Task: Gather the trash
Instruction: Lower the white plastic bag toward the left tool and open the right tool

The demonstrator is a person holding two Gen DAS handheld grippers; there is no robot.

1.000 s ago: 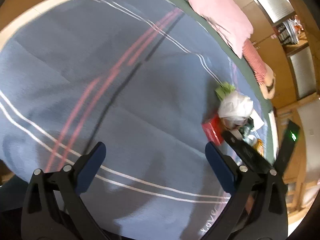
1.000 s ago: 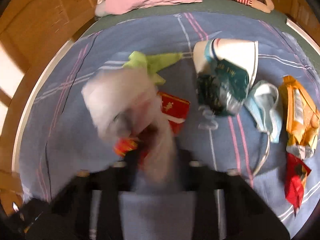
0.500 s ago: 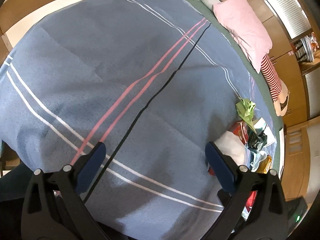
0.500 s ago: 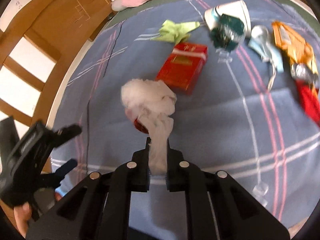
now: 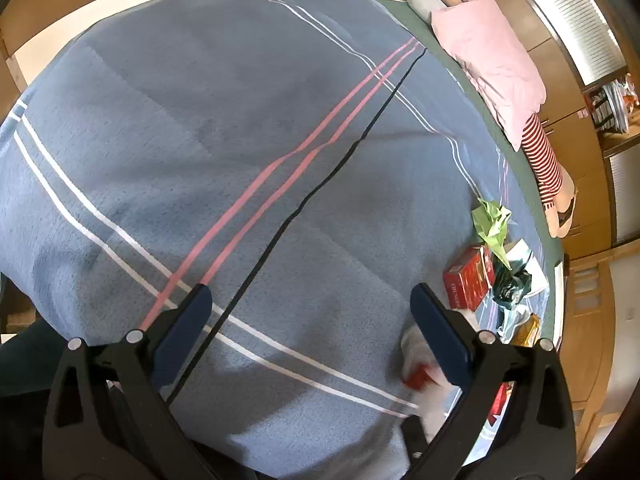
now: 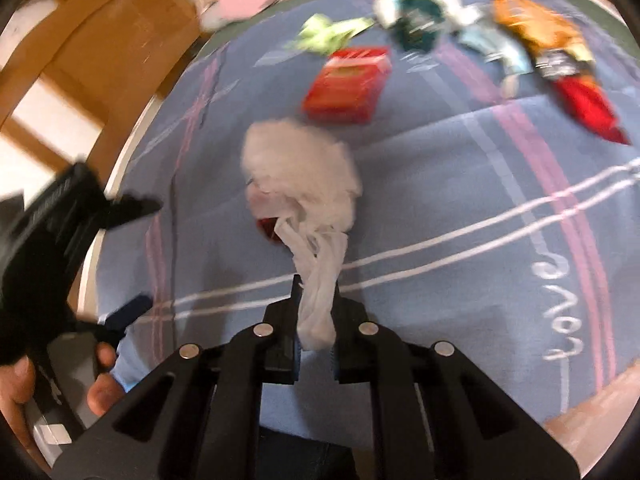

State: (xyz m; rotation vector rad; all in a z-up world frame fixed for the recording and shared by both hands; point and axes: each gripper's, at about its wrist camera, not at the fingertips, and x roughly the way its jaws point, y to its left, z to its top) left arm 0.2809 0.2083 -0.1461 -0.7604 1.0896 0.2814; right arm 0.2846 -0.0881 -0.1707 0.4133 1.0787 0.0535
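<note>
Red box [image 6: 347,85], green scrap [image 6: 326,35] beyond white bag [image 6: 300,176] – right tool [image 6: 315,322] pinching it

**Two hand-held grippers over a blue blanket, one gripping, one open**

The right gripper [image 6: 316,296] points steeply down toward the blanket [image 6: 460,184]. Its jaws are closed tight on the twisted neck of a white plastic bag [image 6: 300,176], which hangs forward from the tips, above the blanket.

The left gripper [image 5: 308,316] also points steeply down over the blanket. Its two blue-padded fingers [image 5: 180,332] stand wide apart with nothing between them. Seen from the right wrist camera, it sits at the blanket's left edge, well apart from the bag, held by the person's left hand [image 6: 24,384], whose fingers wrap around its dark handle.
</note>
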